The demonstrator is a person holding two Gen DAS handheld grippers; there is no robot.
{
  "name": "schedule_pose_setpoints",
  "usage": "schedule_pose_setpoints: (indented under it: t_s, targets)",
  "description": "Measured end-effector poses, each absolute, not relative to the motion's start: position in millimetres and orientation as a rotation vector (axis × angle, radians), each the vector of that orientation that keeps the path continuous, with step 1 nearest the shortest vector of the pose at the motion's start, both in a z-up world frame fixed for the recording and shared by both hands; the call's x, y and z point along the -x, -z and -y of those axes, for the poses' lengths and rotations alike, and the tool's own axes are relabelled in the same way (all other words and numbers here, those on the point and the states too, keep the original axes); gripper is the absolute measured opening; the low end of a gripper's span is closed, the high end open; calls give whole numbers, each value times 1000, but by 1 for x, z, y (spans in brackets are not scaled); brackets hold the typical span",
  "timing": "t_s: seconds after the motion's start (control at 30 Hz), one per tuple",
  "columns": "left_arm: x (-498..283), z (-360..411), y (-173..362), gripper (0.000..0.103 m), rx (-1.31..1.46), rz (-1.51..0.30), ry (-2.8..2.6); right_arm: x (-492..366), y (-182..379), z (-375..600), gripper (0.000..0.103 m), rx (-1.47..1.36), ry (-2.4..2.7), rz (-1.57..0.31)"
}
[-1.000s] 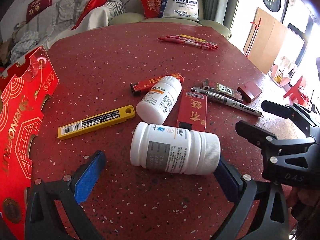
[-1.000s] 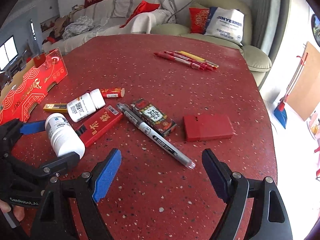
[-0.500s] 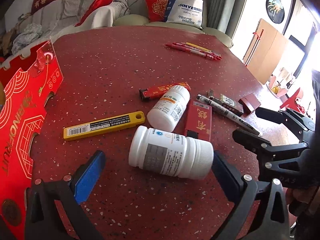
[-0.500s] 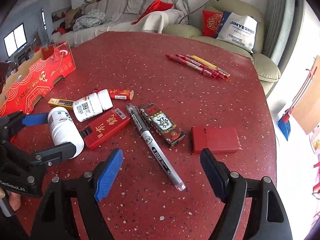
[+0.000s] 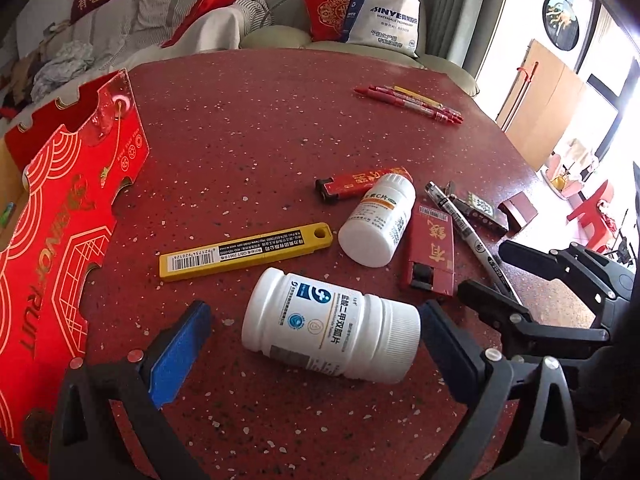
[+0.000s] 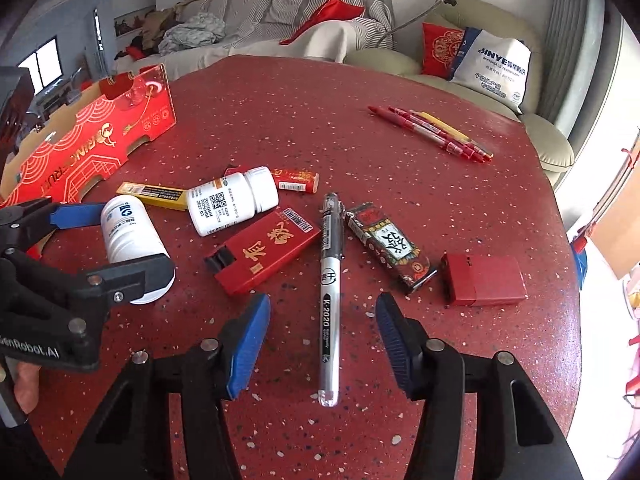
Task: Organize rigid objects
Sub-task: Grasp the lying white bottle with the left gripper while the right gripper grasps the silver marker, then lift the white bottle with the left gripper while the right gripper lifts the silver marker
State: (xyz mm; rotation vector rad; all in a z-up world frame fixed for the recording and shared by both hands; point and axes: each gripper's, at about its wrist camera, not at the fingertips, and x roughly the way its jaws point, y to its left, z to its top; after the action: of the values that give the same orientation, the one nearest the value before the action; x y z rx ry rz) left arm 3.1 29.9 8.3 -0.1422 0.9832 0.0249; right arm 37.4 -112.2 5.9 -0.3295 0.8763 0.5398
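The right gripper [image 6: 323, 334] straddles the silver pen [image 6: 331, 300] on the table [image 6: 360, 92], its jaws having just narrowed without touching it. A red box [image 6: 262, 250] and patterned box [image 6: 390, 248] crowd the pen. The left gripper [image 5: 316, 334] stands open around the large white bottle [image 5: 332, 326], which has rolled slightly since earlier.

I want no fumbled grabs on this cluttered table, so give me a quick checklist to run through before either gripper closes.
1. Large white bottle lies between the left gripper pads: ok.
2. Left pads pressing the bottle: not ok, a gap shows on the blue-pad side.
3. Black-and-silver pen lies between the right gripper pads, whose jaws have just been closing: ok.
4. Right pads touching the pen: not ok, clear gaps on both sides.
5. Pen clear of the red box: cannot tell, they lie very close.
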Motion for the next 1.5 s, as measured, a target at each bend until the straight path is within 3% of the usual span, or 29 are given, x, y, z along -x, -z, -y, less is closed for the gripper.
schedule_pose_setpoints:
  t_s: [0.17, 0.27, 0.3, 0.33, 0.43, 1.5]
  targets:
    - [-1, -29, -2, 98, 81, -973, -24, -40, -6, 110, 57, 293, -508, -877]
    - [2, -26, -2, 85, 28, -946, -18, -39, -6, 110, 53, 280, -482, -876]
    - [4, -27, -3, 73, 21, -931, -13, -39, -7, 110, 40, 270, -479, -876]
    - [4, -27, -4, 73, 10, -925, -4, -39, -7, 110, 25, 263, -463, -876]
    - [5, -31, -4, 73, 17, -923, 30, -36, -7, 113, 12, 224, -459, -885]
    - [18, -43, -5, 73, 17, -927, 20, -14, -7, 105, 11, 210, -314, -882]
